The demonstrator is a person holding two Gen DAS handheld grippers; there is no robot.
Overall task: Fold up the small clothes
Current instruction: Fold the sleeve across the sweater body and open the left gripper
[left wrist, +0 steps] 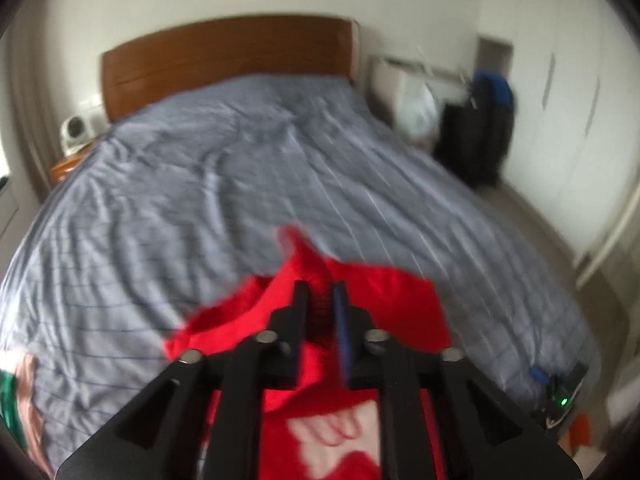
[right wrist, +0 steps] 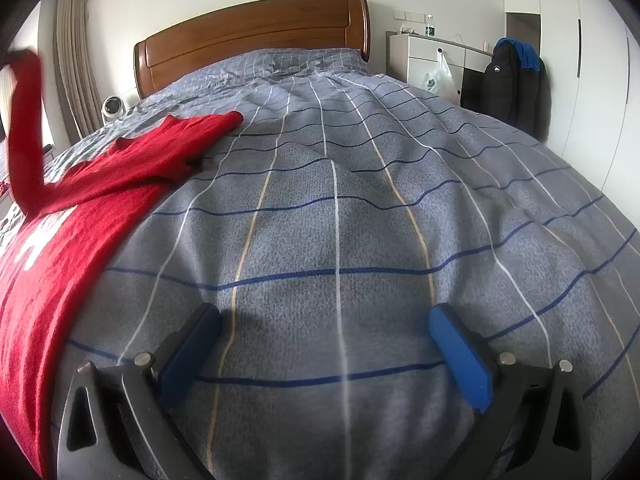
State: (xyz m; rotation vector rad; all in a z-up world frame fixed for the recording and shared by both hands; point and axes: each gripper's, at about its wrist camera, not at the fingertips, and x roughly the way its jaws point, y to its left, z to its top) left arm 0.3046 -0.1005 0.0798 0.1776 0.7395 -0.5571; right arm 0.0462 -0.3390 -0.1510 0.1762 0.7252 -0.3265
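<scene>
The red sweater [left wrist: 352, 304] fills the bottom centre of the left wrist view, and the left gripper [left wrist: 323, 312] has its two black fingers pinched together on a bunched fold of it, red cloth squeezed in the narrow slot between them. Below the fingers, a pale printed patch on the sweater shows at the lower middle of the frame, blurred. Over in the right wrist view, the right gripper [right wrist: 326, 344] sits low over the quilt with its blue pads [right wrist: 460, 360] spread wide apart, nothing between them but striped fabric. The same red sweater [right wrist: 80, 216] lies along the left side of that frame, body flat on the bed, one sleeve stretched out toward the middle, and another part lifted up at the far upper left edge. Under everything is the grey-blue checked quilt [right wrist: 360, 200], rumpled, covering the bed from the bottom of both views up toward the centre. Beyond it, the wooden headboard [right wrist: 256, 36] stands against the pale wall in the upper middle. At the left of the headboard, a small white round device [right wrist: 113, 109] sits beside the bed. Farther right, a white cabinet [right wrist: 424, 56] has a plastic bag [right wrist: 439, 76] hanging at its front, and a dark jacket [right wrist: 510, 84] hangs near the white wardrobe doors at the upper right.
</scene>
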